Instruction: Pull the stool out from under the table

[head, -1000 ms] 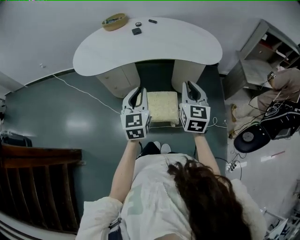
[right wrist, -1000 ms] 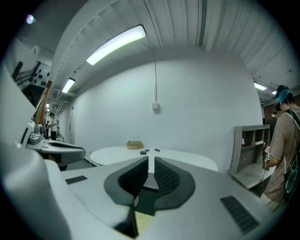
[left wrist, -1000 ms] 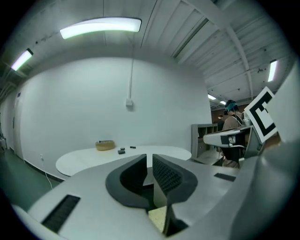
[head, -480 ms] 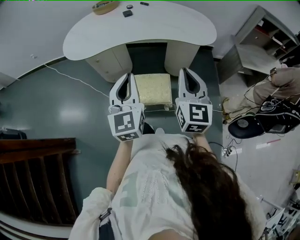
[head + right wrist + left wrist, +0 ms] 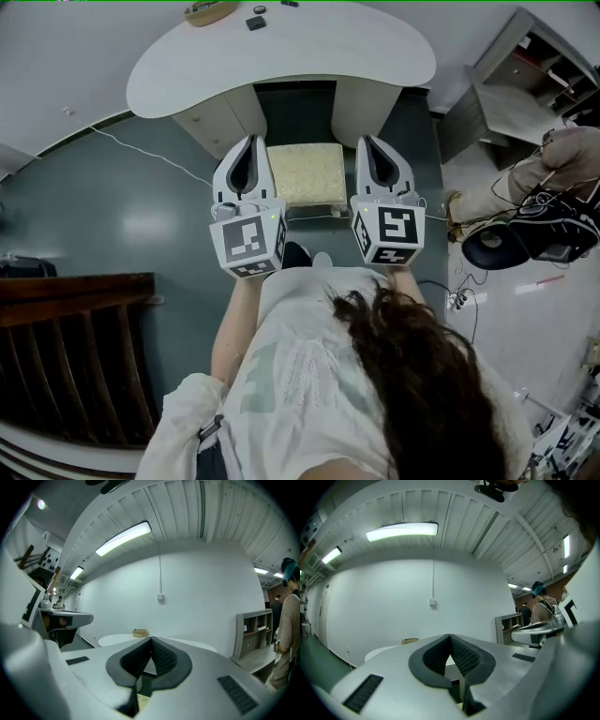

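The stool (image 5: 305, 173), with a cream cushion, stands on the dark floor in front of the knee gap of the white curved table (image 5: 281, 56). In the head view my left gripper (image 5: 248, 141) and right gripper (image 5: 368, 141) hover level above the stool's two sides, apart from it. Both are shut with nothing between the jaws. The left gripper view shows the left gripper (image 5: 450, 635) with its pads meeting, and the table (image 5: 384, 651) beyond. In the right gripper view the right gripper (image 5: 151, 638) is likewise shut, aimed at the table (image 5: 117, 639).
A shallow basket (image 5: 211, 13) and small dark items (image 5: 255, 24) lie on the tabletop. A white cable (image 5: 150, 155) crosses the floor at left. A wooden railing (image 5: 66, 356) is at lower left. A shelf unit (image 5: 520, 84), a crouching person (image 5: 562, 159) and black gear (image 5: 525, 239) are at right.
Both grippers have lifted from beside the stool's sides and drawn back toward me. Their jaws have shut. The stool stays in front of the table.
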{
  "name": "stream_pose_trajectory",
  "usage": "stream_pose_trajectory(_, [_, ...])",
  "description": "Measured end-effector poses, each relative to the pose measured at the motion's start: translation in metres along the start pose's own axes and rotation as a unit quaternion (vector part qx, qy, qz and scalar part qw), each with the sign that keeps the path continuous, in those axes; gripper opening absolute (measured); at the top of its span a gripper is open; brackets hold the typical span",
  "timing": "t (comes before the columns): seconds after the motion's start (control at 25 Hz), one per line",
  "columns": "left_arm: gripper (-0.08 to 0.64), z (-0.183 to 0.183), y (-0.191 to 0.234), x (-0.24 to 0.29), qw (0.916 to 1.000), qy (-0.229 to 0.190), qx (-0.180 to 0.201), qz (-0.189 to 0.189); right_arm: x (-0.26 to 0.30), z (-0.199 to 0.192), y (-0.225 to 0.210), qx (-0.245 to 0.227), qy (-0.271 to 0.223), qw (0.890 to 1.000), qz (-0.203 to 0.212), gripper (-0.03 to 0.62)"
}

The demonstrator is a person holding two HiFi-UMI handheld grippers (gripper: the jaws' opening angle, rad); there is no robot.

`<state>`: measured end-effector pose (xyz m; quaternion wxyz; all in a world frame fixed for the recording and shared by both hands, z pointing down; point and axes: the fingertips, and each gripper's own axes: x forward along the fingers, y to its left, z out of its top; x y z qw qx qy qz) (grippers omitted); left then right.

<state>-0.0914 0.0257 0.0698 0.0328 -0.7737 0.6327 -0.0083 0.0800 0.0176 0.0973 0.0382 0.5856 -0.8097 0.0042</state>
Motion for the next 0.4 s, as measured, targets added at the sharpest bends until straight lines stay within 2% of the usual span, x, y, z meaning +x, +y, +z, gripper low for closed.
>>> stream_pose_trajectory(0.4, [0.026,-0.0097,0.0036,0.0043,0.9999,0.011,-0.008,0.000,0.0051,-0.0054,0.0018,-0.002,0.011,1.000,0.005,0.029])
